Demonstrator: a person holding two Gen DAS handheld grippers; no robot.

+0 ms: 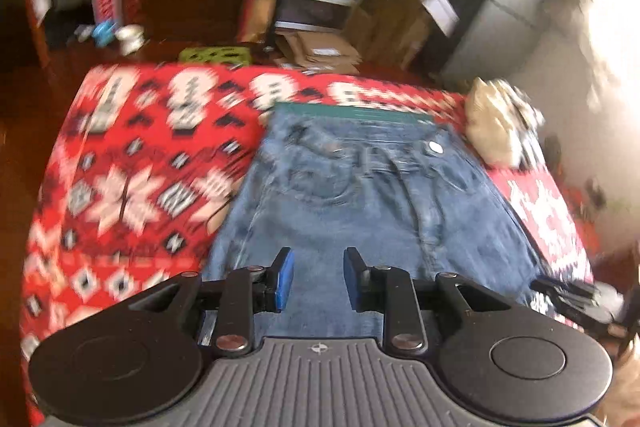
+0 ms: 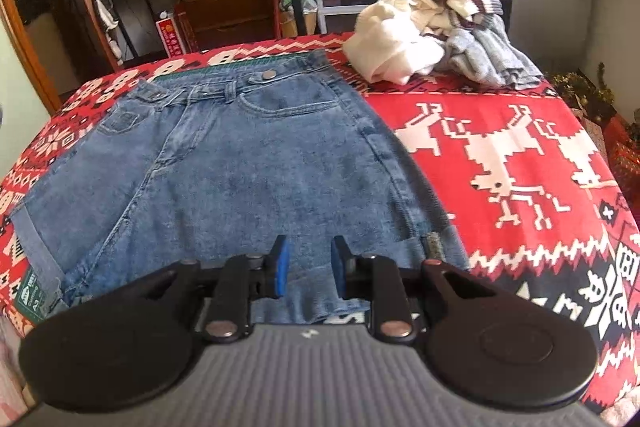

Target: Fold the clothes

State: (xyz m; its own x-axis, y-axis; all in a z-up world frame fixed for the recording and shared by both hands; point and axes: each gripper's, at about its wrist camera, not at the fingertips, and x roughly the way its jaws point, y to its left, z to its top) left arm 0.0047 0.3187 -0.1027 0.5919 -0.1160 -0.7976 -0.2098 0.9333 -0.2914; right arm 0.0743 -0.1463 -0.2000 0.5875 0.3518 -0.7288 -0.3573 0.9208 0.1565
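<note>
I have the denim shorts (image 2: 240,163) lying flat on the red patterned blanket (image 2: 520,147) that covers the tabletop, waistband at the far side and hems toward me, with a green mat's edge (image 2: 224,69) peeking out beyond the waistband. My left hand-held gripper (image 1: 319,277) hangs over the shorts' near left portion with its jaws parted and nothing between them; my right hand-held gripper (image 2: 307,269) sits over the near hem, equally parted and empty. The risk I see is pinching only the top denim layer, or catching blanket along with the hem, so the fold drags the cloth beneath or comes out crooked. The heap of pale clothes (image 2: 432,39) just beyond the shorts' right waistband corner could also get swept if I swing wide. The left view is smeared by motion, so seams there are hard to read, and the gripper bodies hide the nearest hem edge in both views.
</note>
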